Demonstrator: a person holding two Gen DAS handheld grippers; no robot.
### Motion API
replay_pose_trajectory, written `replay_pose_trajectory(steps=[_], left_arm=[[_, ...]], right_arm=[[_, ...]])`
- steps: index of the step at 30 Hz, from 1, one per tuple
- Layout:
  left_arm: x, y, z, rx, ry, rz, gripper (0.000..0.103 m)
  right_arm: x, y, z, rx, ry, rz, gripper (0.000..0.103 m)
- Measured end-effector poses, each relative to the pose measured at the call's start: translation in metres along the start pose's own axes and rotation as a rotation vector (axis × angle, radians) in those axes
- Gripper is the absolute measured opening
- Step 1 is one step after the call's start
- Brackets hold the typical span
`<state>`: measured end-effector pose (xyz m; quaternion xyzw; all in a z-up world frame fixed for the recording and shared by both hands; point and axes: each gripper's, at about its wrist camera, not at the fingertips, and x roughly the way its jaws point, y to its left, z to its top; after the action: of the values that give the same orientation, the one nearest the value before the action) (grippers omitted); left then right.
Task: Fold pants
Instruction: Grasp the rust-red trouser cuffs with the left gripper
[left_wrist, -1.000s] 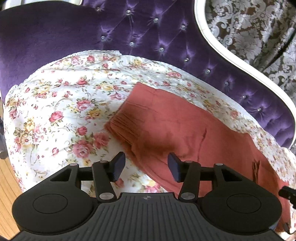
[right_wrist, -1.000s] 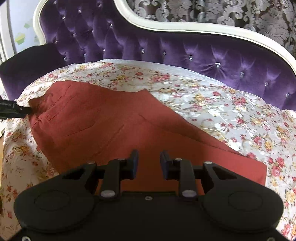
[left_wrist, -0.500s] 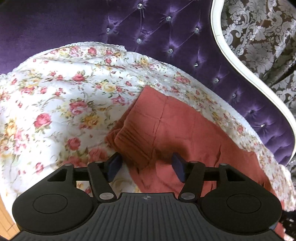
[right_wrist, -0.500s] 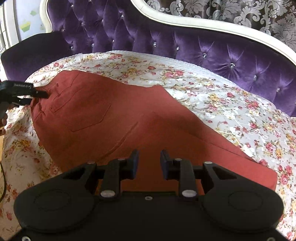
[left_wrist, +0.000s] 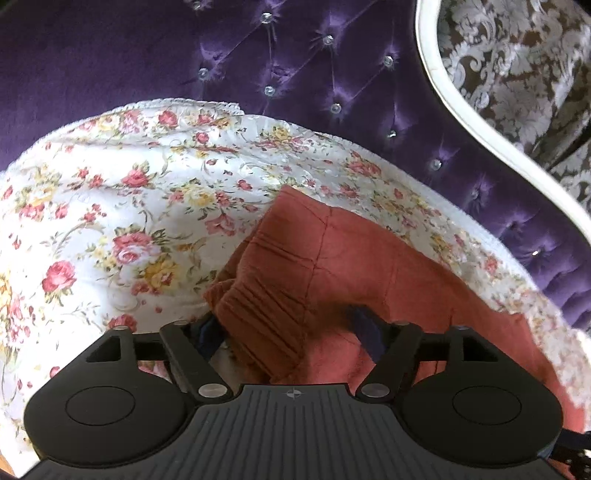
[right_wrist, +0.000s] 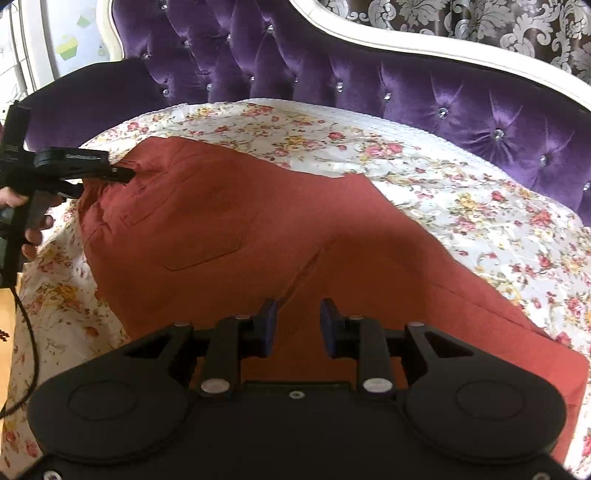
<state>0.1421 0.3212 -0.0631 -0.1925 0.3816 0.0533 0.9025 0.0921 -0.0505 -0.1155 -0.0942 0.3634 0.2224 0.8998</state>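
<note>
Waistband (left_wrist: 266, 314) within left gripper (left_wrist: 288, 332); back pocket (right_wrist: 192, 229) right-view only.

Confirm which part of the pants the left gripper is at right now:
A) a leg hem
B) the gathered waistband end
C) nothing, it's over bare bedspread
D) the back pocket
B: in the left wrist view the left gripper has its fingers on either side of the pleated waistband end of the pants, still spread apart.

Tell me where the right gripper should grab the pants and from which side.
Grip the leg end of the pants, coming in from the right edge. The left gripper already straddles the gathered waistband, and the legs lie flat on the floral cover, so that free hem lifts easily.
</note>
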Motion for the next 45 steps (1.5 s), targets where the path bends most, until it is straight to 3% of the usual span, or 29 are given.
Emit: replay_pose_trajectory(steps=[5,12,13,16,20,25,27,29,37,41,45], left_arm=[[0.005,-0.017,-0.002,0.050,0.002,0.086,0.078],[0.008,-0.021,0.000,0.059,0.009,0.114,0.077],[0.007,-0.020,0.000,0.057,0.010,0.118,0.074],[0.003,-0.020,0.001,0.056,-0.003,0.137,0.052],[-0.006,-0.017,0.001,0.047,-0.023,0.100,0.024],[-0.010,-0.019,0.001,0.088,-0.024,0.093,0.023],[-0.009,-0.017,-0.001,0.089,-0.025,0.085,0.023],[-0.009,-0.014,-0.001,0.082,-0.024,0.074,0.023],[-0.009,-0.009,0.000,0.047,-0.009,0.048,0.023],[-0.009,-0.009,0.000,0.053,-0.009,0.051,0.023],[-0.008,-0.009,0.000,0.049,-0.009,0.046,0.023]], right_arm=[[0.009,0.004,0.001,-0.011,0.044,0.036,0.037],[0.009,0.000,0.005,0.000,0.041,0.040,0.037],[0.010,-0.002,0.006,0.005,0.040,0.042,0.037],[0.011,-0.005,0.008,0.026,0.033,0.044,0.037],[0.009,-0.008,0.010,0.047,0.019,0.039,0.037],[0.004,-0.026,0.021,0.130,-0.027,0.013,0.037],[0.008,-0.038,0.026,0.176,-0.035,0.001,0.025],[0.015,-0.046,0.032,0.205,-0.042,-0.014,0.020],[0.055,-0.068,0.061,0.243,-0.048,-0.029,0.020],[0.087,-0.070,0.073,0.248,0.001,-0.022,0.020],[0.108,-0.075,0.081,0.266,0.012,-0.040,0.009]])
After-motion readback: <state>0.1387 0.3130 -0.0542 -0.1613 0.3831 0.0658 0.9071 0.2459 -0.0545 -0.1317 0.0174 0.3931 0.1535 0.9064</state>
